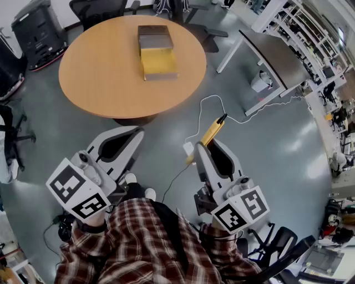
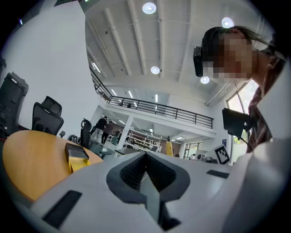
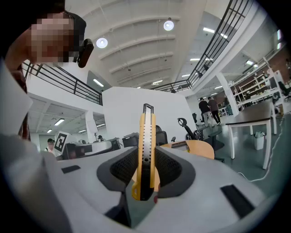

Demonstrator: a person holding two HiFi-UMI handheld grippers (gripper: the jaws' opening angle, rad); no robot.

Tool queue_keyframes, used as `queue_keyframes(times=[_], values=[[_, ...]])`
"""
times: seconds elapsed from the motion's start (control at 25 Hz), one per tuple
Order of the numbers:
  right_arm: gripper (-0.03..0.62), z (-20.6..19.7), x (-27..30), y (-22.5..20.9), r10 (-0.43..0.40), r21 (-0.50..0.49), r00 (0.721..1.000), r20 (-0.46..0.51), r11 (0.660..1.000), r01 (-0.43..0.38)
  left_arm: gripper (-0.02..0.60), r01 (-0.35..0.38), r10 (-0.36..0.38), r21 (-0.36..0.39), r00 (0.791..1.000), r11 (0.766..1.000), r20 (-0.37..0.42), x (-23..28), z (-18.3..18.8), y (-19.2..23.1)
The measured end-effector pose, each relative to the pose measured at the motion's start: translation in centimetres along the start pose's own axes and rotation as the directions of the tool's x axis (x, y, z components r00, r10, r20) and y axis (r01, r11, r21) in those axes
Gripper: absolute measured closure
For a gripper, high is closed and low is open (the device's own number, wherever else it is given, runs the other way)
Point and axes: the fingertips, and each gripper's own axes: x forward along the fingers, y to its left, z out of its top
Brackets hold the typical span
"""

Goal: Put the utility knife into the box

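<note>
A yellow utility knife sticks out forward and up from my right gripper, which is shut on its handle end. The box lies open on the round wooden table, its grey lid folded back and its yellow inside showing. It is far ahead of both grippers, which hang low over the floor close to the person's body. My left gripper is shut with nothing in it; the box shows to its left on the table.
Black office chairs and a black case stand behind the table. A grey desk is at the right. A white cable runs across the grey floor to a power strip by the knife.
</note>
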Motion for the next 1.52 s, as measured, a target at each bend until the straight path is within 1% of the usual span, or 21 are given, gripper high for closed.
queue_keyframes(times=[0.2,0.36,0.8,1.04,1.28,1.52], values=[[0.471,0.2,3.0,-0.8,-0.001,-0.001,1.000,-0.009,1.000,0.001,0.571,-0.004,0.004,-0.005,1.000,1.000,0.002,1.1,0.8,2.9],[0.471,0.7,6.4,-2.3,-0.015,0.001,1.000,-0.009,1.000,0.015,0.571,0.012,-0.012,-0.010,1.000,1.000,-0.009,3.1,1.5,6.2],[0.471,3.2,20.4,-6.6,-0.073,-0.006,0.997,0.015,0.997,0.073,0.571,0.095,-0.095,0.004,0.995,0.995,-0.040,10.1,5.5,19.0],[0.471,3.0,26.7,-9.4,-0.117,0.016,0.993,-0.013,0.993,0.117,0.571,0.119,-0.121,-0.036,0.991,0.992,-0.065,13.2,5.9,25.5],[0.471,2.5,30.2,-13.1,-0.148,0.044,0.988,-0.043,0.988,0.150,0.571,0.125,-0.131,-0.073,0.988,0.989,-0.087,16.4,5.3,29.4],[0.471,4.2,33.0,-16.8,-0.120,0.047,0.991,-0.062,0.991,0.123,0.571,0.080,-0.085,-0.070,0.993,0.994,-0.078,20.1,6.6,31.6]])
